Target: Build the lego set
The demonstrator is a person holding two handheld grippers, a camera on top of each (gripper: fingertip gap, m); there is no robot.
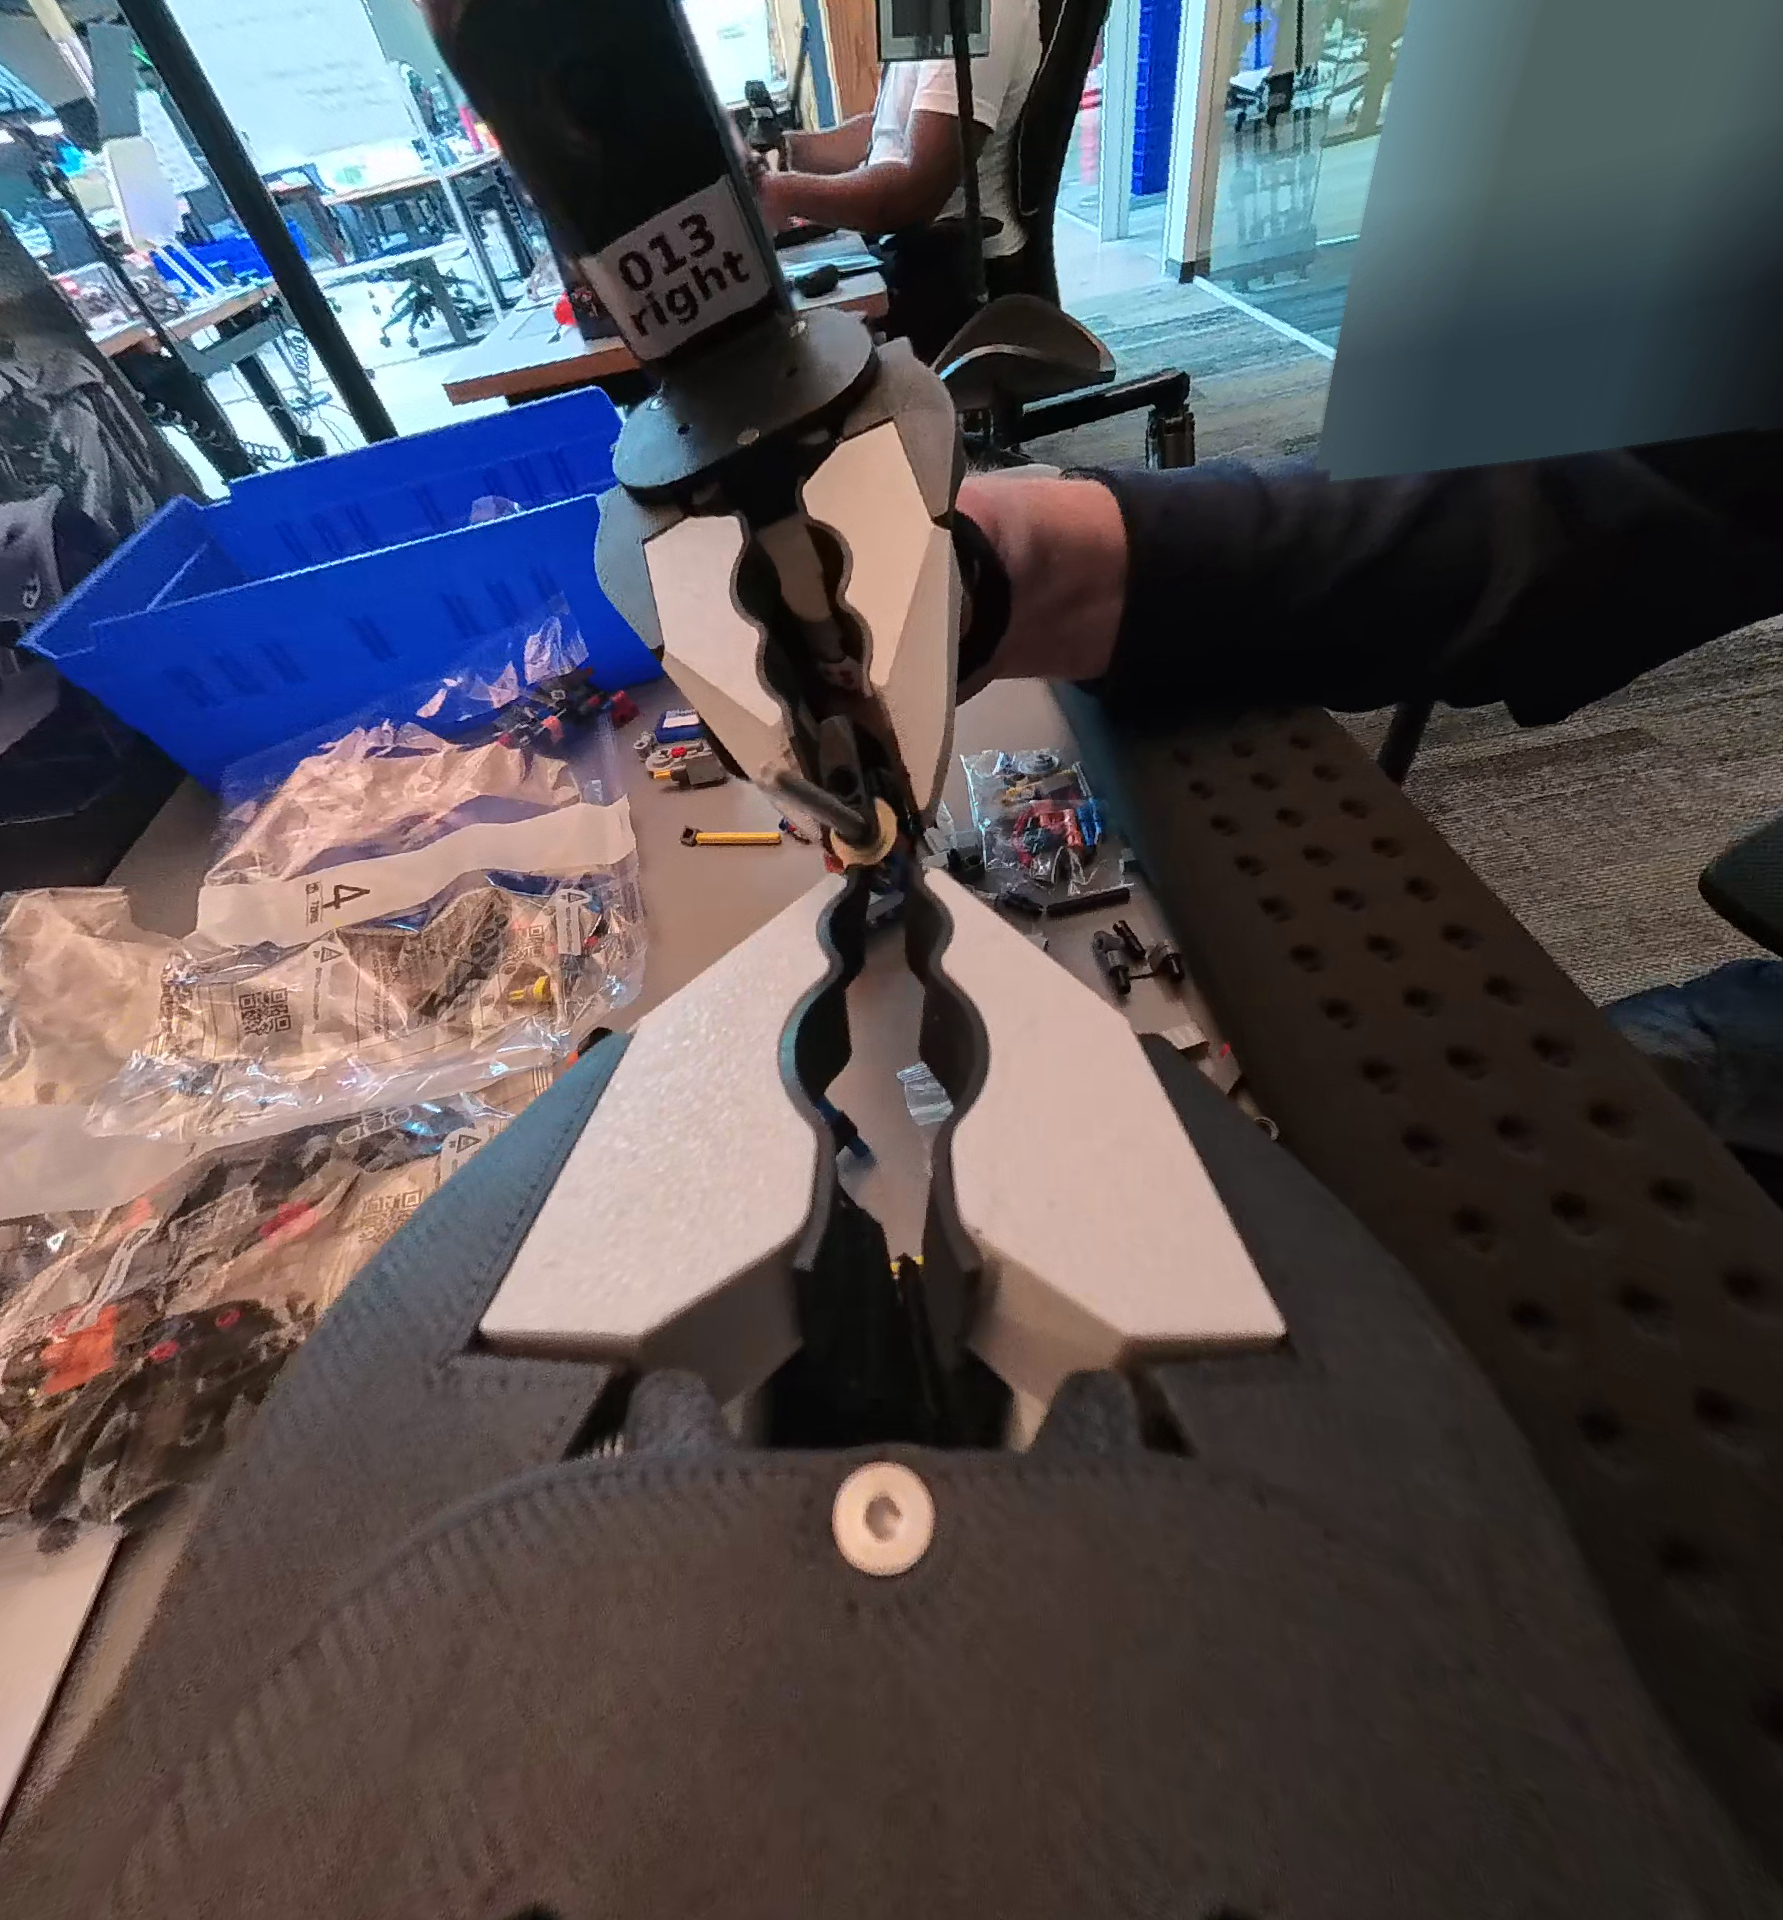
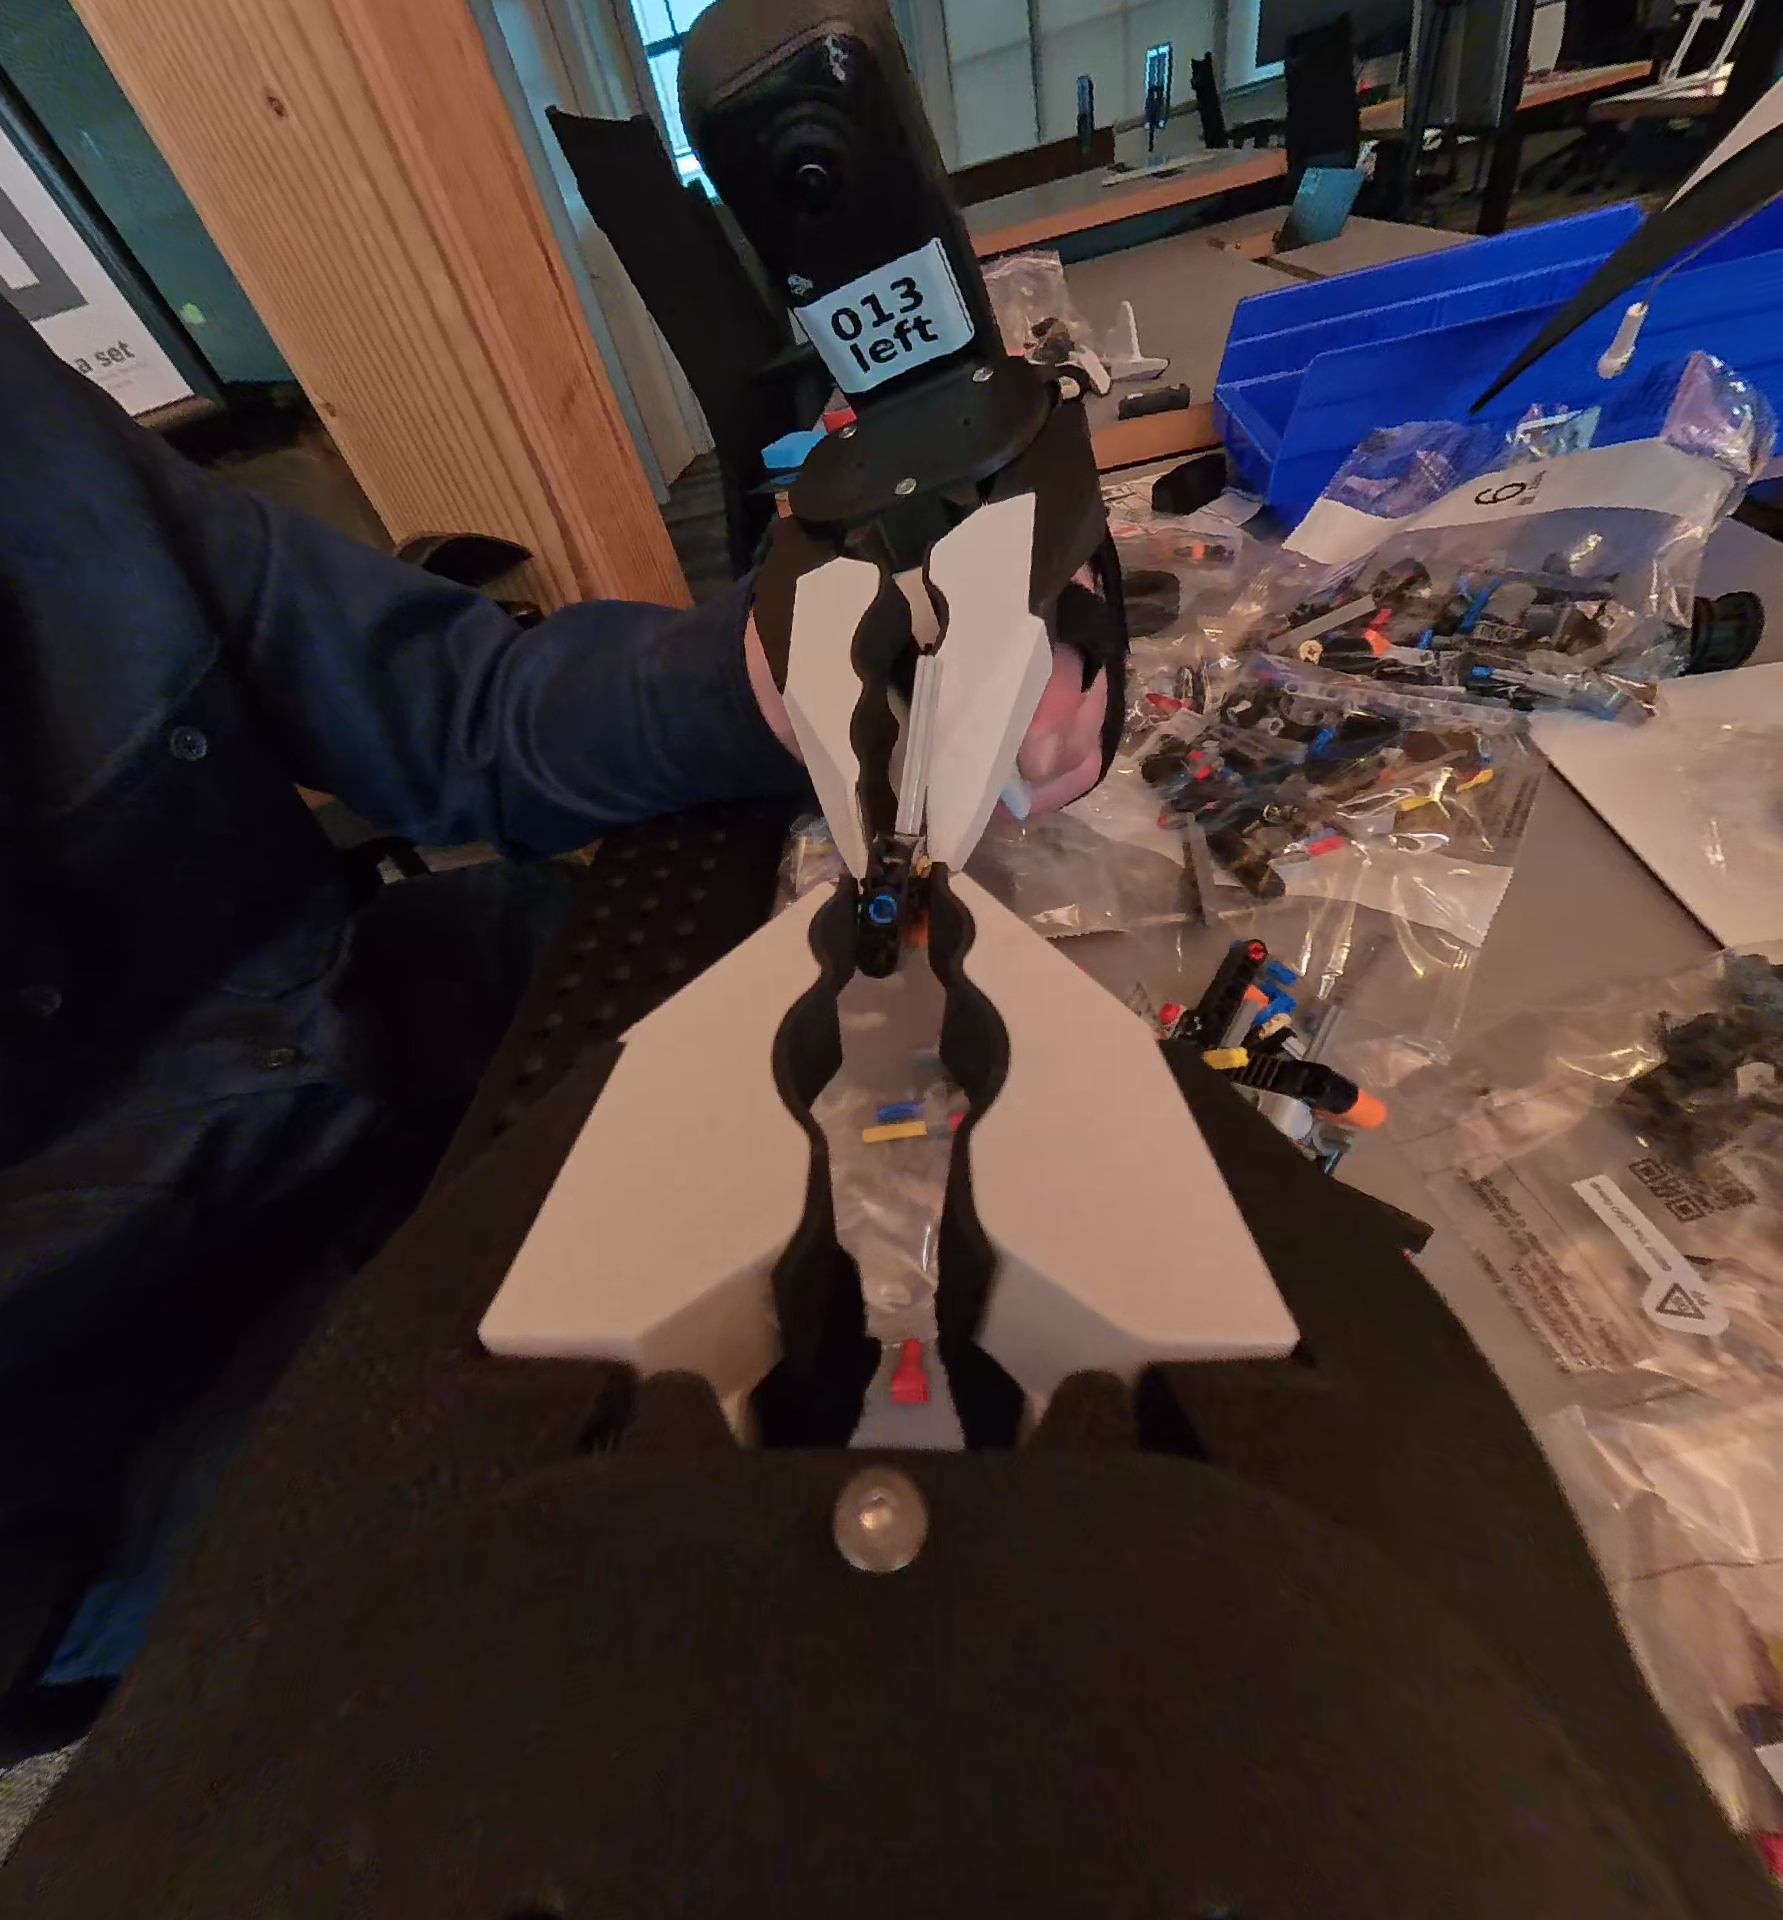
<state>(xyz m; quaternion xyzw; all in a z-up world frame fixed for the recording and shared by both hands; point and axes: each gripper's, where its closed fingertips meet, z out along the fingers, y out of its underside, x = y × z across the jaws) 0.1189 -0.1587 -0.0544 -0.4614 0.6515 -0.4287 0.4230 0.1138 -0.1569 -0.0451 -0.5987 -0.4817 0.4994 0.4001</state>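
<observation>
A small lego assembly (image 1: 863, 847) of black parts with a grey axle and a tan bush hangs between the two grippers above the grey table. My left gripper (image 1: 882, 888) is shut on its near end. The right gripper (image 1: 866, 810) faces it tip to tip from above, with a long part running up between its fingers. In the right wrist view my right gripper (image 2: 895, 896) is shut on the black part with a blue pin (image 2: 879, 914). The left gripper (image 2: 892, 847) meets it there, and a pale grey bar (image 2: 916, 738) lies between its fingers.
Clear bags of lego parts (image 1: 399, 935) (image 2: 1438, 675) cover the table's left side. Blue bins (image 1: 347, 592) stand behind them. Loose parts, among them a yellow axle (image 1: 731, 836), lie under the grippers. A perforated chair back (image 1: 1438, 1039) runs along the table edge. A white sheet (image 2: 1749, 790) lies far right. Only a small space, under 4 cm, lies between the two pairs of fingers.
</observation>
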